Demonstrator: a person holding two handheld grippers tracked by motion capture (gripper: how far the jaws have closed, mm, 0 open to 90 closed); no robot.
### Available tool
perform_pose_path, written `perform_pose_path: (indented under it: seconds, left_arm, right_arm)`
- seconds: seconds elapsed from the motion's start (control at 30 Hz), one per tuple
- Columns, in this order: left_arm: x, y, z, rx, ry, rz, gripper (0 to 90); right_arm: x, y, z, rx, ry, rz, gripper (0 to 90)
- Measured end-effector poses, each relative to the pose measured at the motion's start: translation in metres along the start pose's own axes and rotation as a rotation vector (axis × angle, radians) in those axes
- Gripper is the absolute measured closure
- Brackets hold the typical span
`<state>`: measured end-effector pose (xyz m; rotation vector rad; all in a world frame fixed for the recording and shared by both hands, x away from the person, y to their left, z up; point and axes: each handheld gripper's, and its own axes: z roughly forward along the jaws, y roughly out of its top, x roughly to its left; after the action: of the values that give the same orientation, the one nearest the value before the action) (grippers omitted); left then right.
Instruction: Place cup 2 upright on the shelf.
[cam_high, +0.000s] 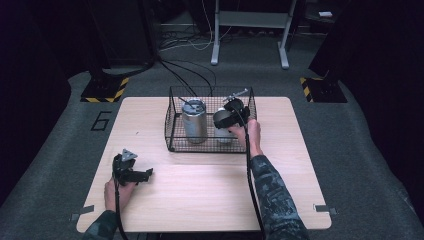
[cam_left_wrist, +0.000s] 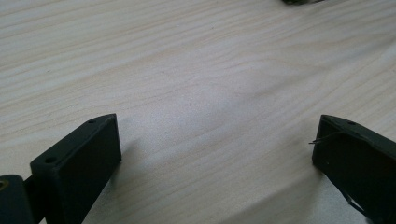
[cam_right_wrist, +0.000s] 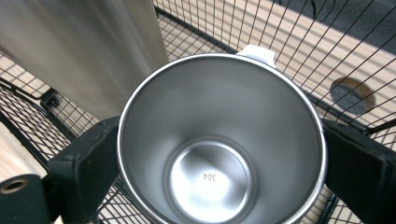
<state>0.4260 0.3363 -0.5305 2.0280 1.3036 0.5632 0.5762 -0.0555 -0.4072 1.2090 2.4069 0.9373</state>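
Dark floor and cables ring the pale wooden table (cam_high: 200, 200) in the high view. At centre frame a wire basket (cam_high: 172, 125) holds a tall steel canister (cam_high: 194, 121), and the right tool (cam_high: 226, 118) sits just right of it over a steel cup (cam_high: 223, 135). At lower left the left tool (cam_high: 134, 173) rests idle.

Left gripper view: its jaws stand spread over bare wood.

Right gripper view: the cup (cam_right_wrist: 219, 140) fills mid-frame, standing upright in the basket (cam_right_wrist: 327, 56), jaws against its rim on both sides, apparently pinching it. I'd judge the cup gripped; whether it goes in or comes out, I cannot tell.
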Motion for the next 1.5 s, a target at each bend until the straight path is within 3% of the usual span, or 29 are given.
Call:
perform_pose_path:
  seconds: [0.37, 0.67, 1.0, 1.23, 1.37, 1.5]
  left_arm:
    - [0.000, 0.000, 0.000, -0.001, -0.003, -0.004, 1.0]
    - [0.000, 0.000, 0.000, -0.001, -0.002, -0.005, 0.9]
    - [0.000, 0.000, 0.000, -0.001, -0.002, -0.003, 0.9]
    - [0.000, 0.000, 0.000, 0.000, 0.000, -0.001, 0.9]
    - [0.000, 0.000, 0.000, 0.001, 0.000, -0.001, 0.9]
    - [0.000, 0.000, 0.000, 0.000, -0.002, -0.003, 0.9]
  right_arm:
    - [-0.001, -0.010, 0.011, 0.013, -0.012, 0.008, 5.7]
    - [-0.003, -0.021, 0.008, 0.011, 0.002, 0.018, 5.2]
    - [0.000, -0.019, 0.004, 0.019, -0.029, 0.002, 0.0]
    - [0.003, -0.018, -0.016, -0.061, -0.018, 0.004, 0.0]
    - [0.010, -0.017, -0.036, -0.102, 0.001, -0.026, 0.0]
    - [0.016, -0.018, -0.053, -0.109, 0.010, -0.068, 0.0]
